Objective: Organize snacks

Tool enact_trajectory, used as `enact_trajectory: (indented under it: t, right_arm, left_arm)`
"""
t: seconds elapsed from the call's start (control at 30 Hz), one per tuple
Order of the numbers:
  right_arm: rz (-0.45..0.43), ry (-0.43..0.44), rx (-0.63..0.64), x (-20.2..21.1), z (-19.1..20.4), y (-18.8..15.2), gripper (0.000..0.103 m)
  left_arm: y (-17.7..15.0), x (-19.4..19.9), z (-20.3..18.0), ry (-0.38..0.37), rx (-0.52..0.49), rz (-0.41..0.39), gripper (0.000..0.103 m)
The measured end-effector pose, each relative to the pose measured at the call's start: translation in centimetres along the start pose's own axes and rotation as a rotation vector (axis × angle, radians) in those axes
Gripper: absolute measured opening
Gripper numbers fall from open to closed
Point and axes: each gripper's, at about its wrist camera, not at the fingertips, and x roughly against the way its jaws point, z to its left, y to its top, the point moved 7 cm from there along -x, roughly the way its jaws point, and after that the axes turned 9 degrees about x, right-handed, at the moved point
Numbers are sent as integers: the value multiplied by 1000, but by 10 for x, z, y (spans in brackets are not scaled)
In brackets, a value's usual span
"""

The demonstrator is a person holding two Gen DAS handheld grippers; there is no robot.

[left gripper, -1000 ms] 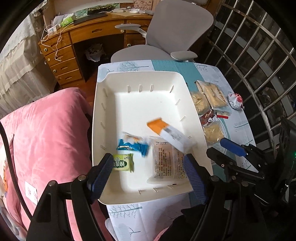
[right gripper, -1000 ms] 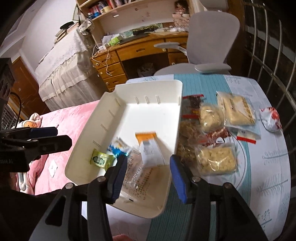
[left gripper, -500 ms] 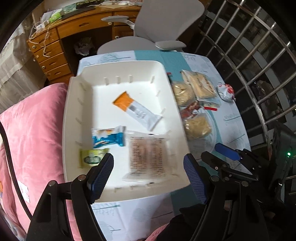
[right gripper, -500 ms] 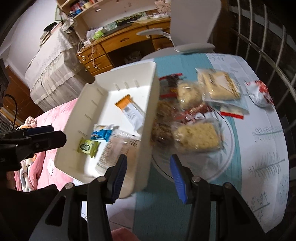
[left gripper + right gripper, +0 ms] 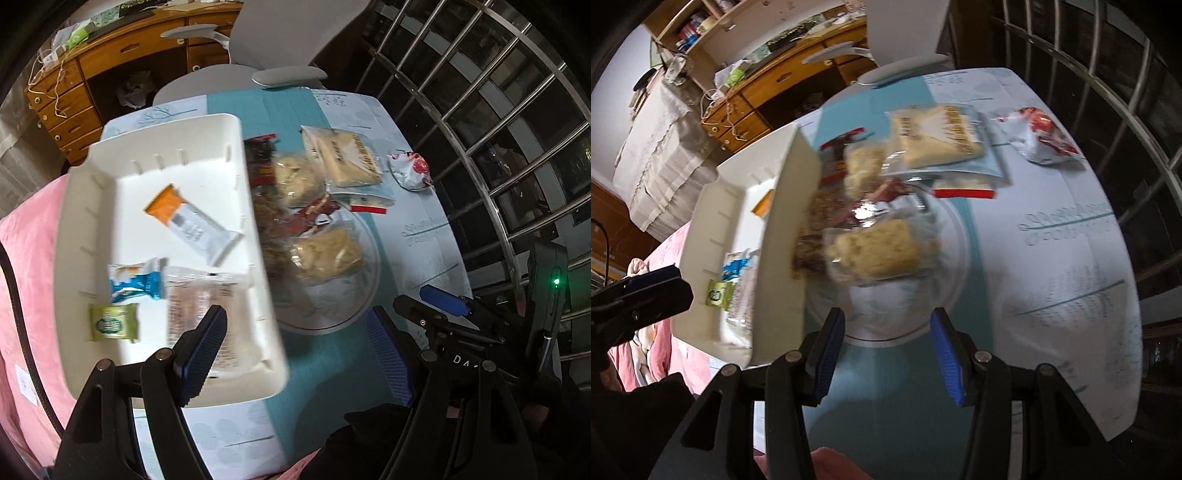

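A white bin [image 5: 70, 229] on the table's left holds an orange-and-white bar [image 5: 192, 225], a blue packet [image 5: 136, 282], a green packet [image 5: 114, 323] and a clear cracker pack [image 5: 201, 306]. To its right a clear plate [image 5: 332, 314] carries several bagged snacks [image 5: 325, 254]. A flat yellow pack [image 5: 343, 158] and a red-white packet [image 5: 410, 170] lie beyond. My left gripper [image 5: 299, 350] is open and empty over the bin's near right corner. My right gripper [image 5: 888, 350] is open and empty above the plate's [image 5: 886, 332] near rim; the bin [image 5: 783, 258] is at its left.
The table has a teal and white cloth [image 5: 424, 236]. A pink quilt [image 5: 22, 280] lies left of the bin. A grey office chair [image 5: 266, 44] and a wooden desk [image 5: 85, 66] stand behind the table. A metal railing [image 5: 498, 110] runs along the right.
Both grippers have swung right, from over the bin toward the plate of snacks. The orange-and-white bar now lies still in the bin. Both stay open.
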Motion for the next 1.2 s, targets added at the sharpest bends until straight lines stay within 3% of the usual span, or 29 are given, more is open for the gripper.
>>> enact_trajectory:
  t: [0.27,0.5,0.7,1.07,1.2]
  right_arm:
    - [36,-28,30,6,-54,4,49]
    - [40,-95,103,10,-104,13,49]
    - [30,-155,166,11,-143,29,49]
    - [-51,-258,418,-12,-175,78,74]
    - [-71,-276,514,-30,-178,91,76]
  left_arm:
    - [0,-38,-36,26,92,46,77]
    - [4,-80,-45,52,268,92,77]
    - [13,-111,-46,114,362,110,84]
    - [19,-164,-36,246,438,222,89]
    - [22,-177,-33,268,452,246,90]
